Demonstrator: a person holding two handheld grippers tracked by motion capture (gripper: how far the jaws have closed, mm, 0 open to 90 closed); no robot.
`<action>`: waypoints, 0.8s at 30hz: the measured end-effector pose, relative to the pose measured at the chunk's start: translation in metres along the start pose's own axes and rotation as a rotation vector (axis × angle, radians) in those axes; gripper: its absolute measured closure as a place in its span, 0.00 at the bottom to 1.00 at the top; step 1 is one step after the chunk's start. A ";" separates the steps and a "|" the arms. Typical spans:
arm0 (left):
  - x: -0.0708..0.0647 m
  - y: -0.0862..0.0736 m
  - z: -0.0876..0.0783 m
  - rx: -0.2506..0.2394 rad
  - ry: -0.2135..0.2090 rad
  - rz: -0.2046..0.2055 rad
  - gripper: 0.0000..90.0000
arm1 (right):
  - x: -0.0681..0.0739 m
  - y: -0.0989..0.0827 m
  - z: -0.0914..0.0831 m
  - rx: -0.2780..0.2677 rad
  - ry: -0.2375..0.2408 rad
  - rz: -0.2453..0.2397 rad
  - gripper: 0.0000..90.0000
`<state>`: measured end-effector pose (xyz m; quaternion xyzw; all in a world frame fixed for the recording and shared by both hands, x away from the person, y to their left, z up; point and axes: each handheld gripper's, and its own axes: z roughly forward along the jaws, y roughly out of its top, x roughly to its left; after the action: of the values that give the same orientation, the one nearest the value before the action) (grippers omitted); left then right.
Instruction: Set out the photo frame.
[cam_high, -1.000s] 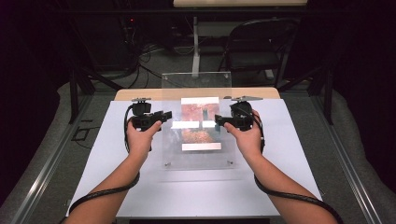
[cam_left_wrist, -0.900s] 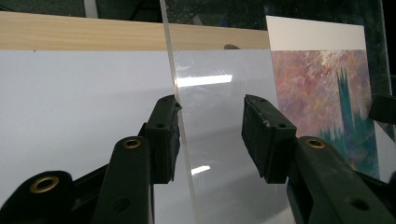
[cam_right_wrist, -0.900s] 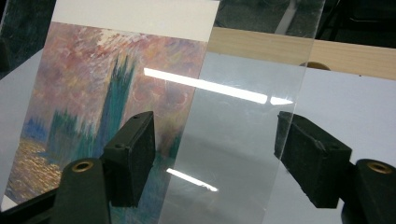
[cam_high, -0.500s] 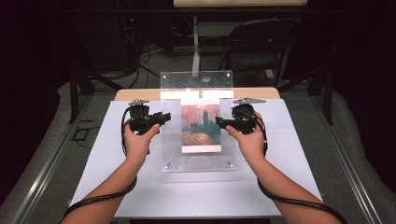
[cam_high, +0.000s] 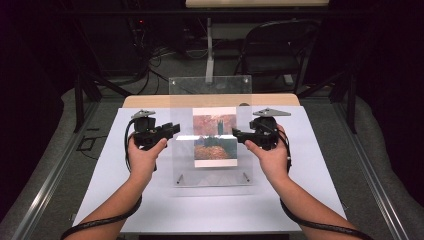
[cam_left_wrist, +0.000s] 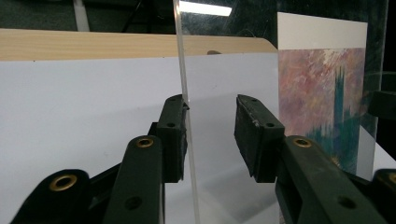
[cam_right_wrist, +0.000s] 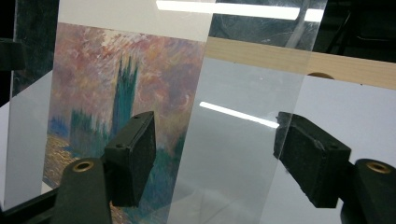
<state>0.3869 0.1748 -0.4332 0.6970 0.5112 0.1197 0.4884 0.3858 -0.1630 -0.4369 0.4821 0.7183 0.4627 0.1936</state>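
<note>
Both tongs gape around a clear panel (cam_high: 210, 135) bearing an unlabelled painting (cam_high: 215, 137).

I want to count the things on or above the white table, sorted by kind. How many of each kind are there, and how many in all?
Claws: 2, the left claw and the right claw
Clear plastic sheets: 2, the raised sheet and the flat sheet
Pictures: 1, the picture
Total: 5
</note>
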 end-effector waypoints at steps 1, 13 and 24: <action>-0.001 -0.001 -0.001 -0.003 -0.003 0.000 0.71 | 0.000 0.000 -0.002 -0.002 0.000 -0.006 0.34; -0.004 -0.009 -0.018 -0.027 -0.039 0.019 0.76 | 0.001 -0.007 -0.022 -0.017 -0.005 -0.051 0.56; -0.008 -0.017 -0.030 -0.038 -0.060 0.051 0.79 | 0.003 -0.014 -0.036 -0.038 0.009 -0.103 0.61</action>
<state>0.3527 0.1849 -0.4290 0.7039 0.4759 0.1207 0.5133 0.3508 -0.1794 -0.4305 0.4386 0.7342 0.4677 0.2233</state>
